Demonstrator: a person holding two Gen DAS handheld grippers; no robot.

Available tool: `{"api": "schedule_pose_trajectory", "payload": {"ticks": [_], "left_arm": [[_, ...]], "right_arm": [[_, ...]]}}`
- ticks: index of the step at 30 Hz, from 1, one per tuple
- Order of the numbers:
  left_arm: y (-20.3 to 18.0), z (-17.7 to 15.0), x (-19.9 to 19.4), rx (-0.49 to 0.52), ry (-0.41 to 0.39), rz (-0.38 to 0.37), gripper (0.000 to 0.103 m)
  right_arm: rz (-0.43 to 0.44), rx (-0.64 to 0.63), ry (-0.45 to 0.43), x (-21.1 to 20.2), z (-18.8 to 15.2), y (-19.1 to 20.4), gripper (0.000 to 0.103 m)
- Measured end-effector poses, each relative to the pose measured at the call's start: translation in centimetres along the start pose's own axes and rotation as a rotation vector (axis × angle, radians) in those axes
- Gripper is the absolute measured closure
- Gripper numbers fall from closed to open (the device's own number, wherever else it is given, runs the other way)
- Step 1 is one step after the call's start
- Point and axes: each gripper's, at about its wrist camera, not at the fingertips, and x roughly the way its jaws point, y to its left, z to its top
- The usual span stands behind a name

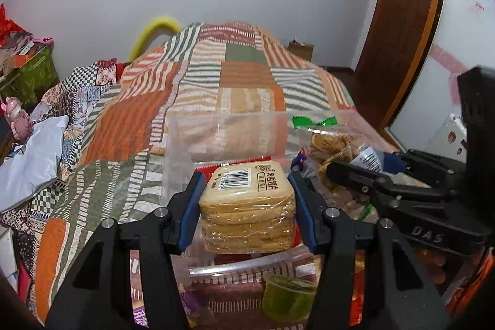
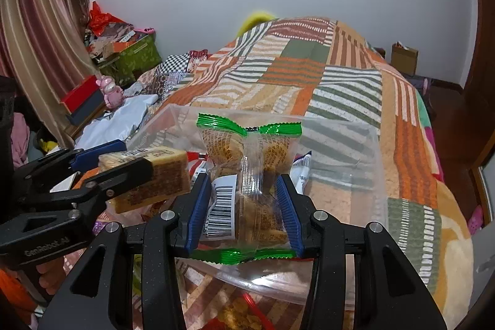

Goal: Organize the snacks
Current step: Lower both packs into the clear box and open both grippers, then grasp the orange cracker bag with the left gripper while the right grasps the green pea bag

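The left gripper (image 1: pixel 246 200) has its blue fingers (image 1: pixel 192 206) clamped on the two sides of a stack of toast slices (image 1: pixel 247 206) in clear wrap; the stack lies flat, barcode face up, its long axis running away from the camera. The right gripper (image 2: pixel 244 209) pinches the middle of a green-edged packet of crisps (image 2: pixel 247 175), which stands roughly upright with one green crimped end at the top and the other at the bottom. Each gripper holds one item. Both hang over a single clear plastic box (image 2: pixel 340 169) resting on the patchwork quilt of a bed (image 1: pixel 216 76). The box's near rim lies just under the fingers, its far wall ahead. Several wrappers already lie on the left of the box floor, while the right part looks bare. One green cup (image 1: pixel 287 299) sits outside the near rim.
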Motion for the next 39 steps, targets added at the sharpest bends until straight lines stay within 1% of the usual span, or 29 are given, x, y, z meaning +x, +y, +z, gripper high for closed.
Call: {"api": "schedule_pose_trajectory", "payload": {"ticks": [4, 11, 12, 14, 15, 18, 21, 25, 32, 36, 39], "left_arm": [[-0.3, -0.1, 0.3, 0.009, 0.004, 0.015, 0.049], [-0.6, -0.1, 0.3, 0.015, 0.011, 0.032, 0.049], [-0.6, -0.1, 0.1, 0.013, 0.007, 0.035, 0.048], [-0.5, 0.0, -0.4, -0.005, 0.002, 0.029, 0.042], [-0.3, 0.1, -0.7, -0.020, -0.002, 0.025, 0.037], [-0.1, 0.3, -1.9, -0.049, -0.011, 0.014, 0.036], [-0.3, 0.1, -3.0, -0.046, -0.017, 0.019, 0.036], [-0.9, -0.6, -4.8, -0.015, -0.017, 0.032, 0.036], [-1.6, -2.6, -7.8, 0.023, -0.012, 0.058, 0.035], [-1.6, -4.2, -9.6, 0.037, -0.010, 0.075, 0.030], [-1.6, -5.8, -10.8, 0.037, 0.002, 0.081, 0.029]], "right_arm": [[0.005, 0.010, 0.021, 0.4, 0.0, -0.2, 0.061], [-0.042, -0.014, 0.031, 0.7, -0.1, 0.4, 0.059], [-0.047, -0.020, 0.033, 0.6, -0.1, 0.6, 0.059], [-0.056, -0.027, 0.026, 0.3, 0.0, 0.6, 0.053], [-0.060, -0.033, 0.019, 0.0, 0.0, 0.7, 0.052], [-0.063, -0.043, -0.005, -1.1, 0.3, 0.9, 0.050], [-0.050, -0.043, -0.022, -2.4, 0.5, 1.0, 0.050], [-0.055, -0.054, -0.048, -4.2, 0.3, 1.2, 0.044], [-0.051, -0.078, -0.070, -7.6, -1.2, 1.3, 0.044], [-0.046, -0.077, -0.084, -9.2, -2.4, 1.6, 0.038], [-0.034, -0.074, -0.080, -10.1, -3.6, 1.7, 0.037]]}}
